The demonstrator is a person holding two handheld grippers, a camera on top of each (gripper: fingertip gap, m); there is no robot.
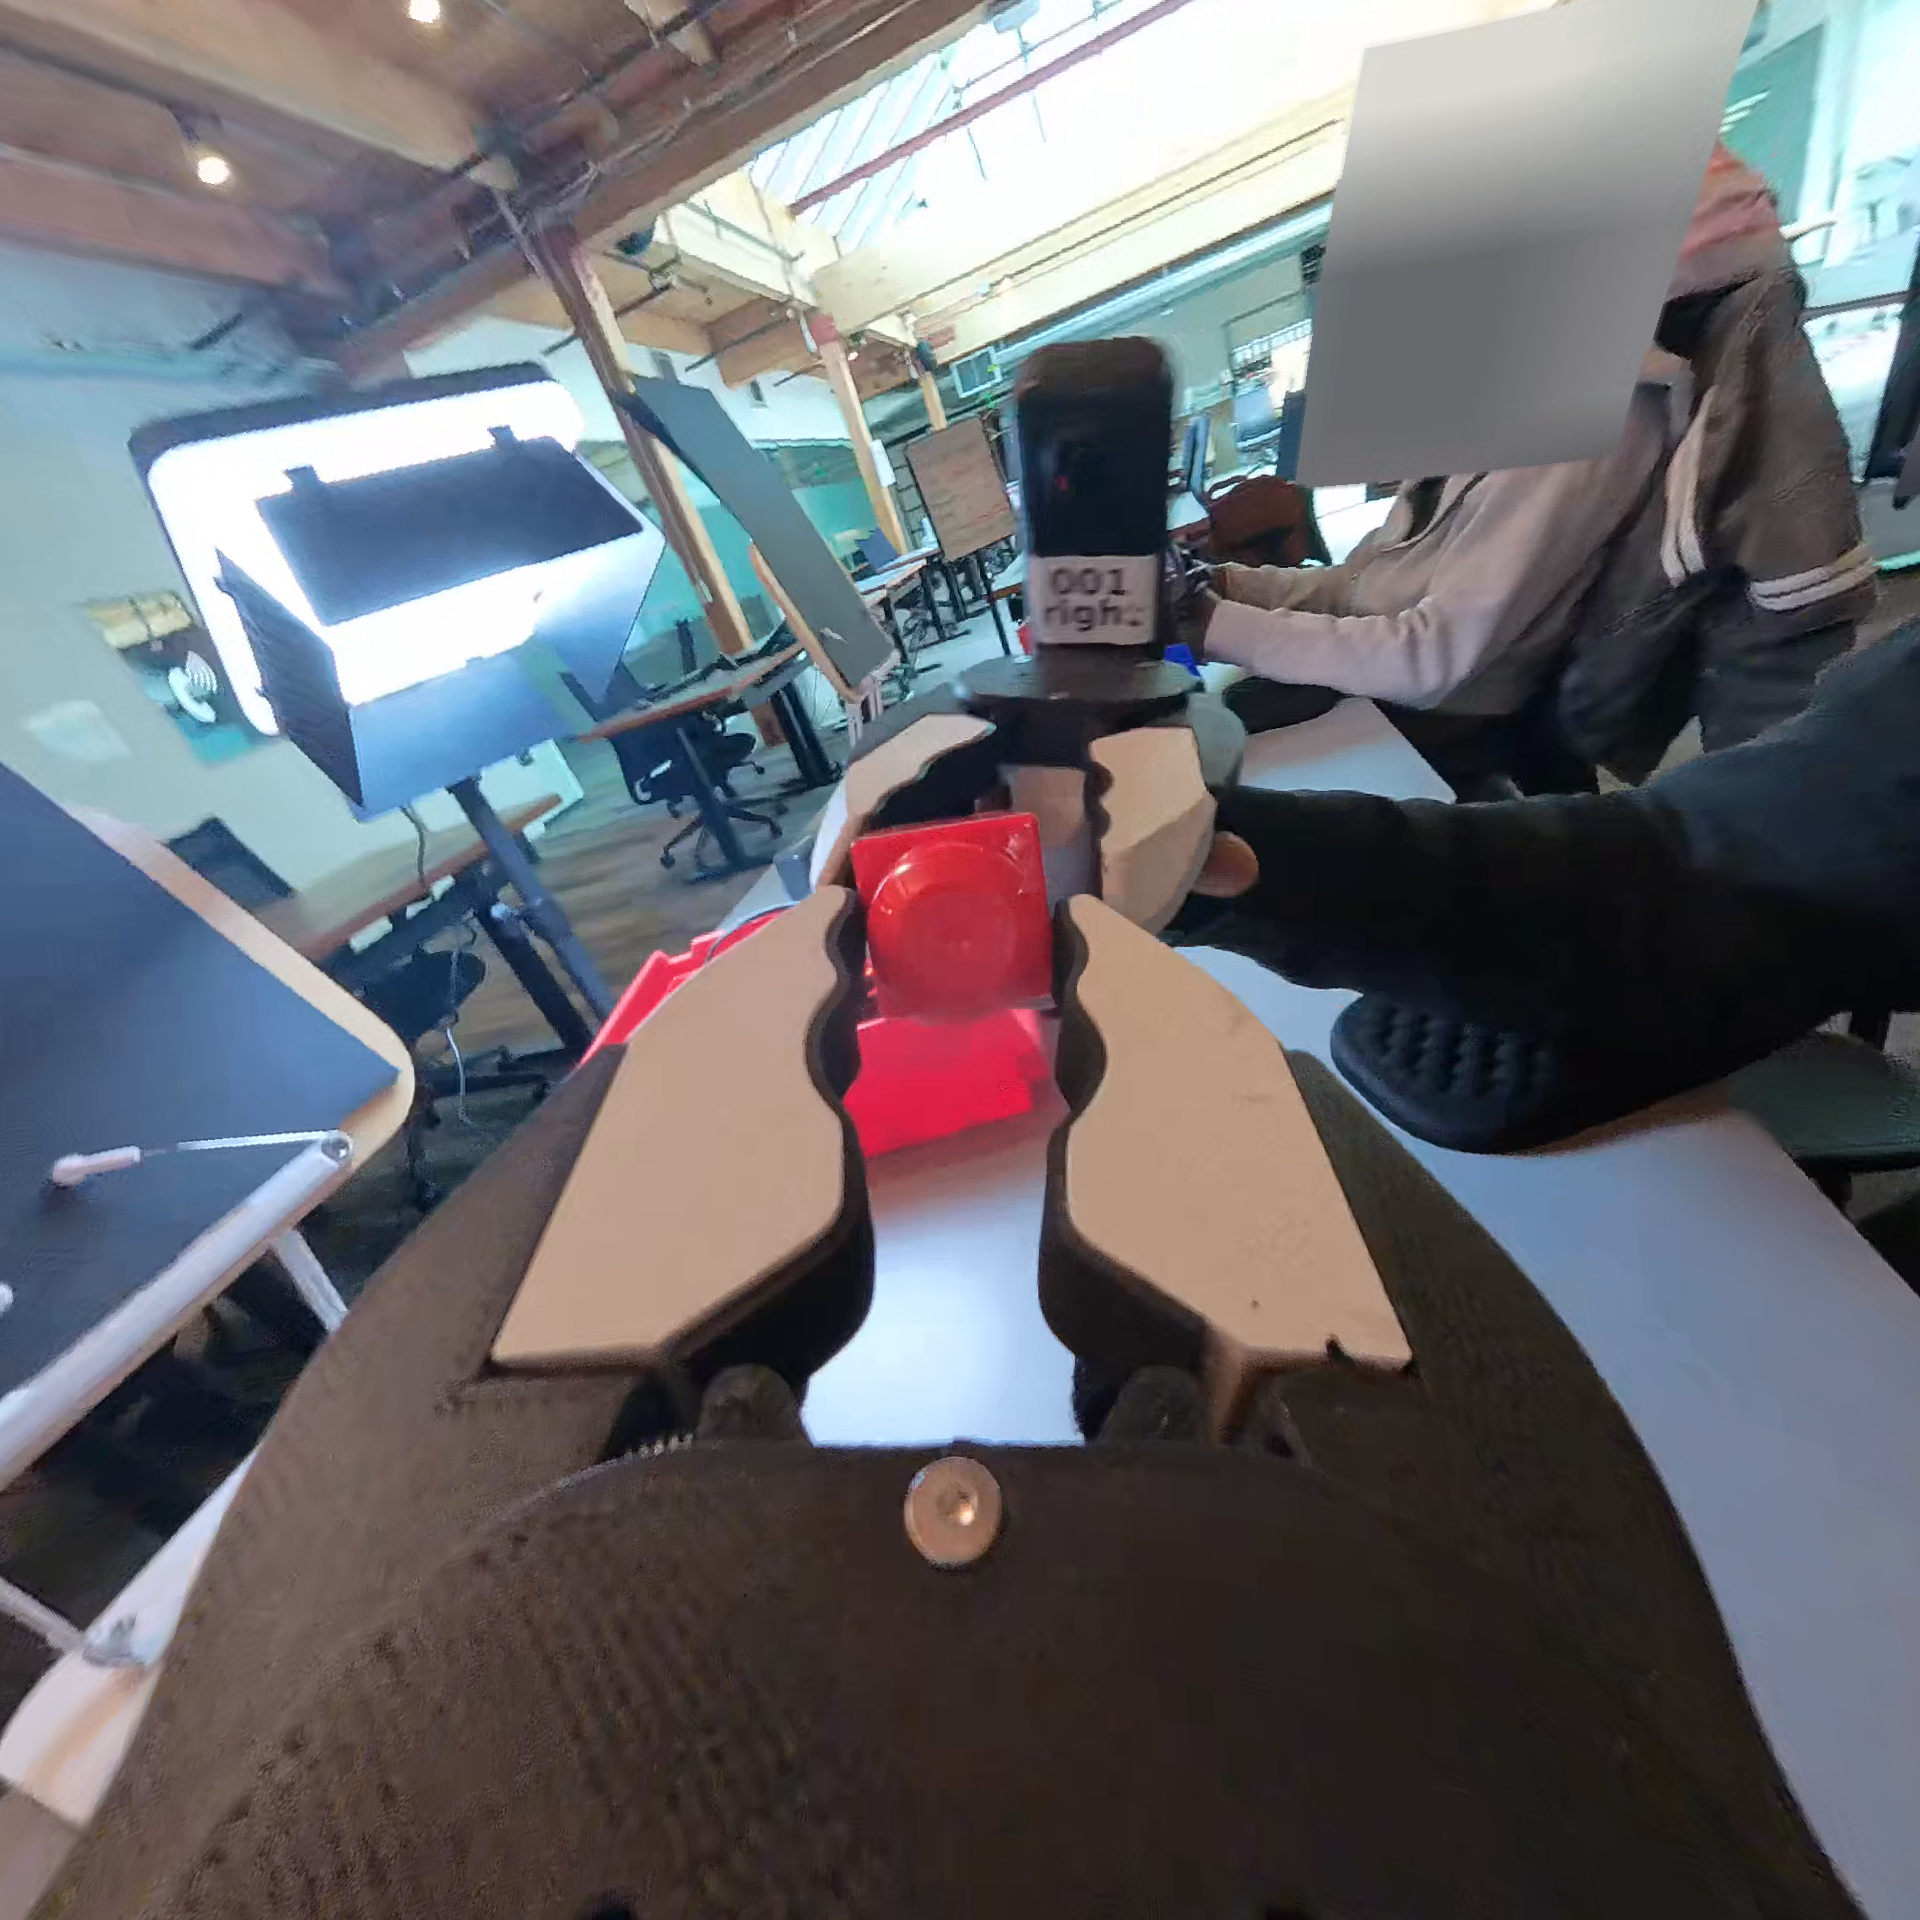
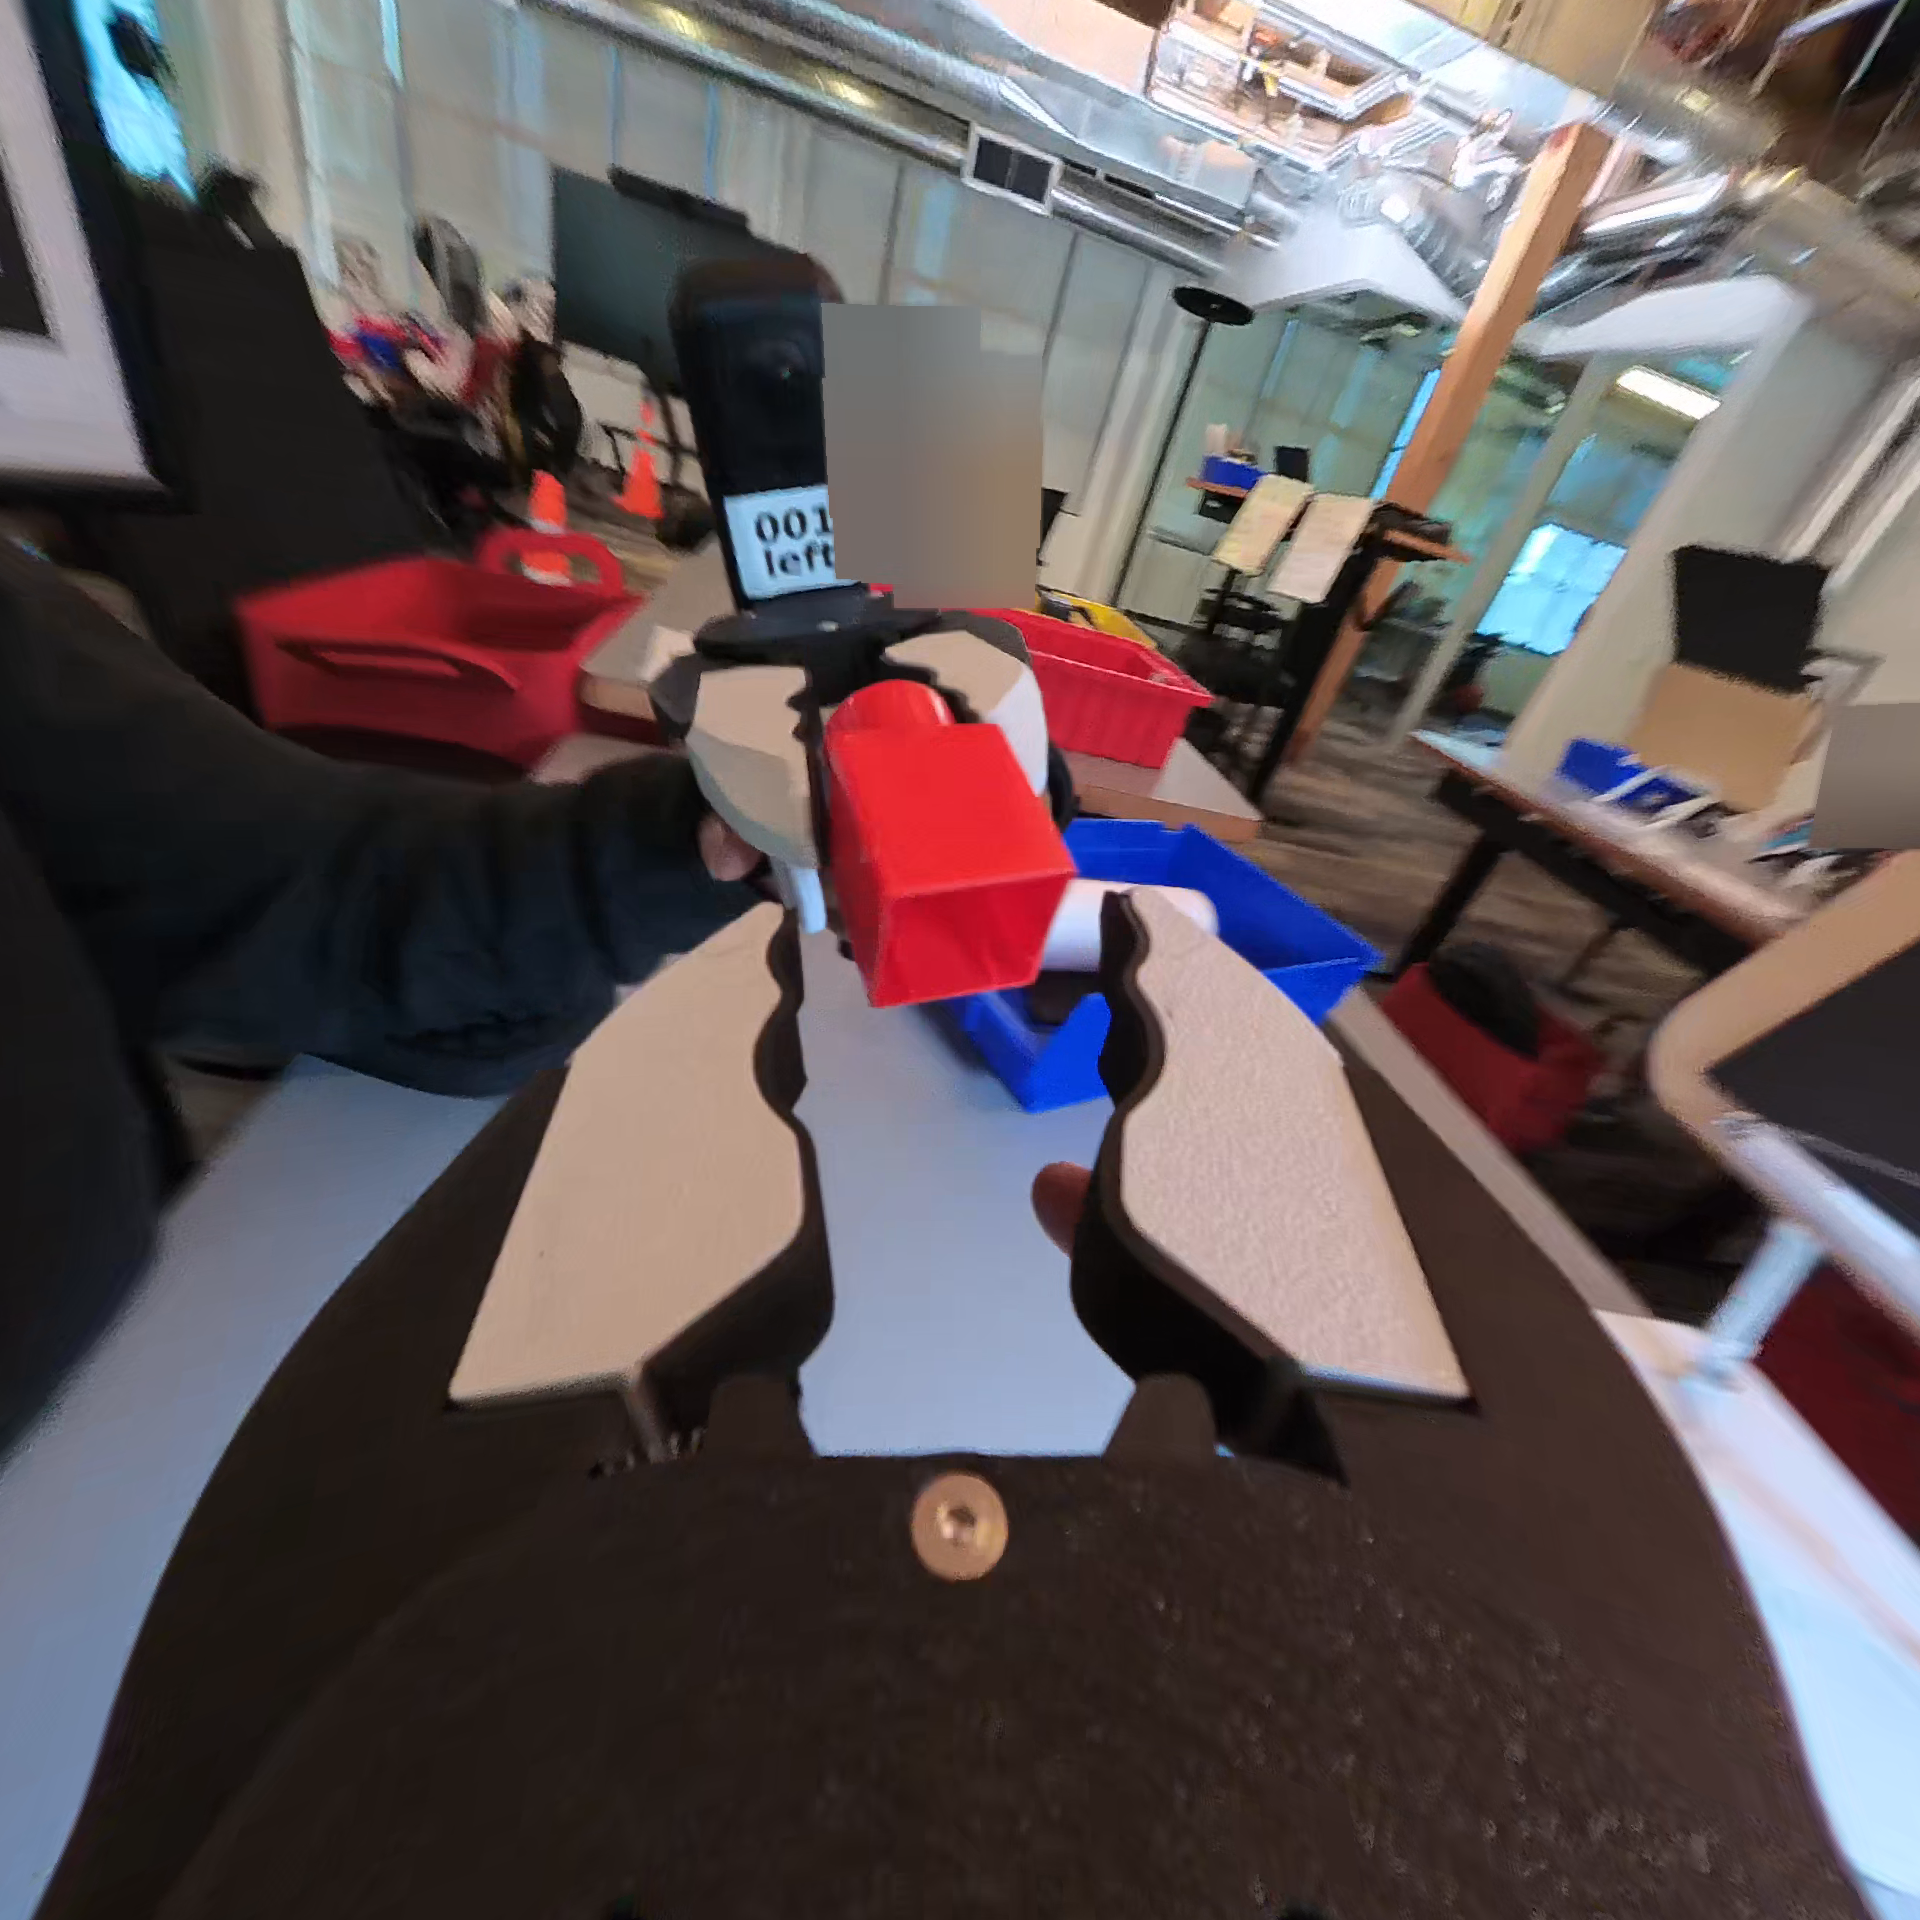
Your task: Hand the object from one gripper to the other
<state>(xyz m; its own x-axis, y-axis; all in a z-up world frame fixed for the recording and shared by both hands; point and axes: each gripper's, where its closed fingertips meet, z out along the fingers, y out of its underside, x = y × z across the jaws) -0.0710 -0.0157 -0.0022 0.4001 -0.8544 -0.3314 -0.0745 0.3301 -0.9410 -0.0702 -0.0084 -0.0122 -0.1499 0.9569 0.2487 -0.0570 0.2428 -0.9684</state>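
Above a white desk [image 2: 935, 1299], the left gripper [image 1: 956, 945] clamps its jaws on the stud end of a red toy block [image 1: 951, 920] while the right gripper [image 2: 951, 935], jaws apart, flanks the block's open end.

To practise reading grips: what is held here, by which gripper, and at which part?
The left gripper holds the red block by its stud end; the right gripper is open, holding nothing.
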